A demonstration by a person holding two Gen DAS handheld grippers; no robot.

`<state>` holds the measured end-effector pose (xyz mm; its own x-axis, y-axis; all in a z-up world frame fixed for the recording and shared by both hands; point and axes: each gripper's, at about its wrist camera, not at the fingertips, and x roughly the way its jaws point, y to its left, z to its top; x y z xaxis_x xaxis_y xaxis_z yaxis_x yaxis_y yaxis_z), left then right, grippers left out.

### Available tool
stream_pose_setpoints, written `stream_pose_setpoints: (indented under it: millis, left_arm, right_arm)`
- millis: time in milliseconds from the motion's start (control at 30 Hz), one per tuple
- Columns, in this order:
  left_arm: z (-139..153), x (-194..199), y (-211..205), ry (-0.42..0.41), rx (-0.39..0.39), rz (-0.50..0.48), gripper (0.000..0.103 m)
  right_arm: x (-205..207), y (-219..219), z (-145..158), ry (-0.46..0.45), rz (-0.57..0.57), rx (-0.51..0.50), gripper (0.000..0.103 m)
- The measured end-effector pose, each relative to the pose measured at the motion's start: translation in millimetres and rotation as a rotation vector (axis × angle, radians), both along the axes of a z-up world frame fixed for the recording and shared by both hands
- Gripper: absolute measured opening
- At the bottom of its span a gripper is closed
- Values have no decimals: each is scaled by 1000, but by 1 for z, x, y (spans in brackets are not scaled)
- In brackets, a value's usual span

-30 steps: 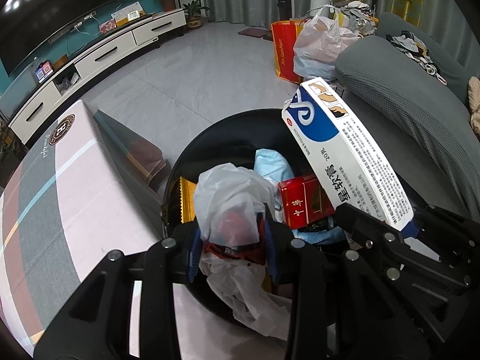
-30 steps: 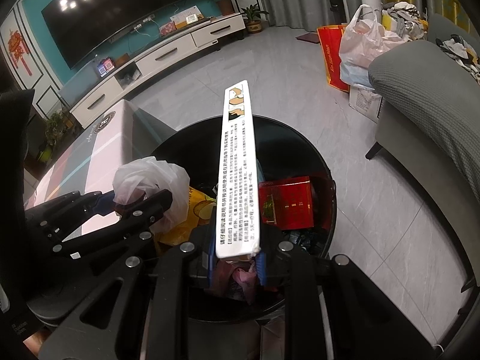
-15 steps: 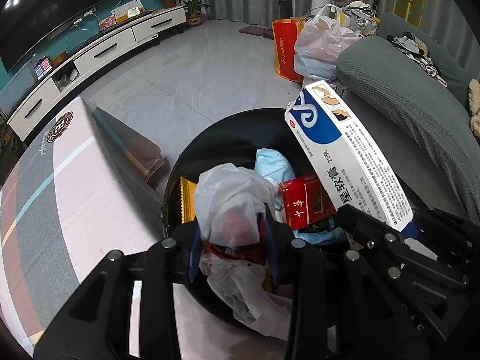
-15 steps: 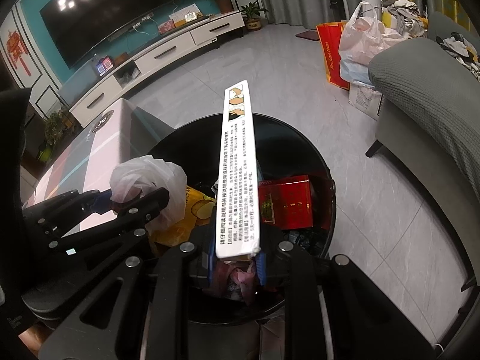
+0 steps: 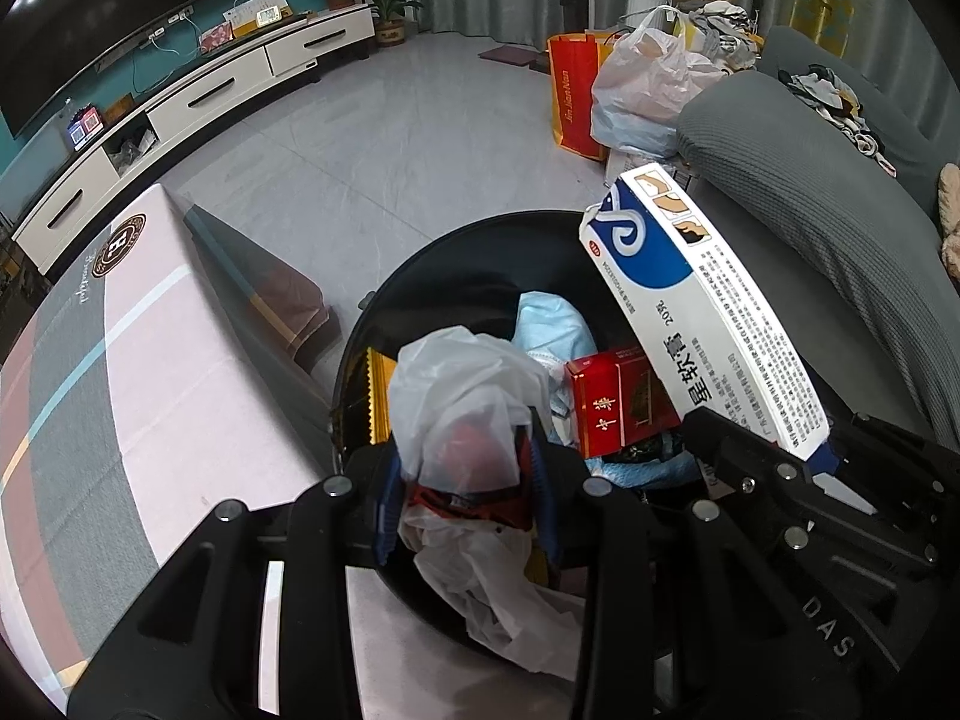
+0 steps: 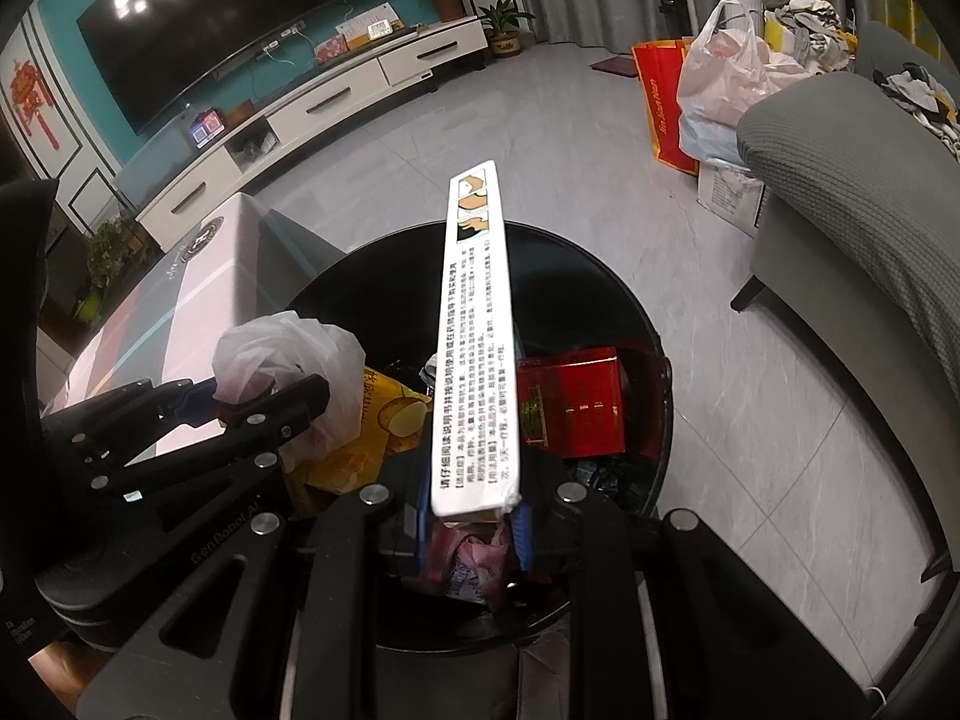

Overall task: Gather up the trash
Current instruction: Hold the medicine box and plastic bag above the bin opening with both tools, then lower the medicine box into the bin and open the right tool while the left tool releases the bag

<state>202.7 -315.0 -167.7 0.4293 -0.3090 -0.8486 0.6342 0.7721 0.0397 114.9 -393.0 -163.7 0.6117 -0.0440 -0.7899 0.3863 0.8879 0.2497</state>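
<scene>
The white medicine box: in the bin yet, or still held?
Still held: the right gripper clamps the white medicine box above the black bin.

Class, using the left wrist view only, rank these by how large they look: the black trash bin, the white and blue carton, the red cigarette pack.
1. black trash bin, partly hidden by the grippers
2. white and blue carton, though being held nearer the camera enlarges it
3. red cigarette pack, lying inside the bin

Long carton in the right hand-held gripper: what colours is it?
White with a blue panel and black print; clearest in the left wrist view.
</scene>
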Motion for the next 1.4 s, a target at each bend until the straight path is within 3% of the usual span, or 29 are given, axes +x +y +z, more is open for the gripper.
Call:
stream_pose_setpoints:
  millis: [1000,1400]
  left_arm:
    - [-4,2,0,14,13,0,41]
    - [-2,2,2,17,5,2,47]
  right_arm:
    - [5,-2,-2,19,2,10,21]
    - [6,-1,-1,27,2,7,24]
